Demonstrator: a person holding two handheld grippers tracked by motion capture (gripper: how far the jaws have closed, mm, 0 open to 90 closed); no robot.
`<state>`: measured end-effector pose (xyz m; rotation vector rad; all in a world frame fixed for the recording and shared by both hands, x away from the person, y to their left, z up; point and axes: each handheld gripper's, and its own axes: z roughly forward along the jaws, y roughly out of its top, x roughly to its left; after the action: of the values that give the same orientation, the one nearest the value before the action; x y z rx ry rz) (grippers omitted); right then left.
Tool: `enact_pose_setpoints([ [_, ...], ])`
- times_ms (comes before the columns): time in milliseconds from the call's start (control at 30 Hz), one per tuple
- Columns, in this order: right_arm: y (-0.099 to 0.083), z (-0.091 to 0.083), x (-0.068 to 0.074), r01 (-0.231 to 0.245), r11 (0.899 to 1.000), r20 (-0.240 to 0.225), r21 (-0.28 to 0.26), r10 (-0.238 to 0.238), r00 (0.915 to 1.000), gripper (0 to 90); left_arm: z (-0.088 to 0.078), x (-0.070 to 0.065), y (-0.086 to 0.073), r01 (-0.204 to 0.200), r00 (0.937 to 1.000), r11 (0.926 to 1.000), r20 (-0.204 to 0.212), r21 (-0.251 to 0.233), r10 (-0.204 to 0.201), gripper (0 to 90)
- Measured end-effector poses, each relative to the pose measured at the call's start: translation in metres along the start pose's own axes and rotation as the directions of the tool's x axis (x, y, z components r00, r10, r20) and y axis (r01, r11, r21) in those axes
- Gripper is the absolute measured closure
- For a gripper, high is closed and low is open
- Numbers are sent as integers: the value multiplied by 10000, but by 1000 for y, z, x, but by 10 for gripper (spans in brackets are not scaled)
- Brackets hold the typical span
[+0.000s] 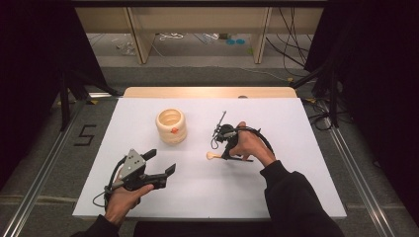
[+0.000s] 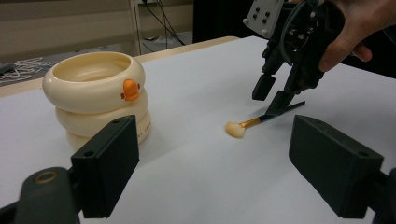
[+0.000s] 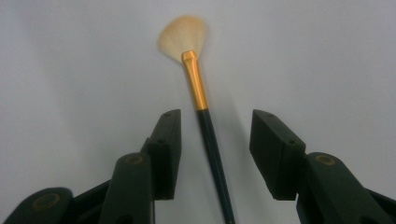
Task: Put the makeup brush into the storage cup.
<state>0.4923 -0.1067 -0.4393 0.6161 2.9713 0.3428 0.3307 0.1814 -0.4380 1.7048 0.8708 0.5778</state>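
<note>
I'm working in a lab-style recording bay. Black curtains [image 1: 29,74] flank a white table [image 1: 207,197], aluminium rails [image 1: 44,173] line the floor, and loose cables [image 1: 291,39] trail under a wooden bench [image 1: 197,19].

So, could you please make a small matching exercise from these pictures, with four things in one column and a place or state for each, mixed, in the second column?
Things:
1. brush
2. ring-shaped holder
3. left gripper
4. right gripper

Places or states:
a. cream rings stacked, with an orange duck beak on the side
b. held above the near left part of the table, jaws open on nothing
c. lying flat on the white top, dark handle between two black jaws
d. pointing down over the brush handle, jaws not pressing on it

Pairs: 1-c, 2-a, 3-b, 4-d
</note>
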Motion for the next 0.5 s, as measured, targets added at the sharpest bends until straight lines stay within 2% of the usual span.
enact_pose_setpoints([
  [33, 0, 1, -1, 79, 10000, -26, 53, -79, 10000, 550, 0, 0, 0, 18, 10000, 10000, 4, 6, -18, 158],
  [100, 1, 1, 1, -128, 9998, -108, 161, 129, 9999, 555, 0, 0, 0, 5, 10000, 10000, 2, -2, -5, 158],
  [200, 2, 2, 1, -114, 9996, -187, 249, 118, 9998, 564, 0, 0, 0, 2, 10000, 10000, 8, 10, -2, 158],
  [233, 2, 3, -2, 258, 9988, -81, 419, -254, 9996, 575, 0, 0, 0, 7, 10000, 10000, 6, 8, -7, 158],
  [267, 2, 4, -2, 205, 9987, -89, 470, -201, 9998, 580, 0, 0, 0, 9, 10000, 10000, 8, 17, -9, 158],
  [333, 2, 6, -4, 531, 9974, -98, 478, -527, 9986, 593, 0, 0, 0, 14, 10000, 10000, 19, 22, -14, 159],
  [367, 1, 7, -4, 435, 9975, -157, 553, -427, 9990, 605, 0, 0, 0, 35, 10000, 10000, 34, 34, -35, 158],
  [400, 1, 8, -5, 577, 9965, -185, 602, -566, 9982, 614, 0, 0, 0, 35, 10000, 10000, 34, 34, -35, 158],
  [467, 2, 9, -4, 426, 9964, -227, 729, -410, 9989, 627, 0, 0, 0, 82, 10000, 10000, 34, 38, -82, 158],
  [500, 1, 10, -5, 598, 9960, -181, 659, -587, 9981, 633, 0, 0, 0, 88, 10000, 10000, 35, 40, -88, 158],
])
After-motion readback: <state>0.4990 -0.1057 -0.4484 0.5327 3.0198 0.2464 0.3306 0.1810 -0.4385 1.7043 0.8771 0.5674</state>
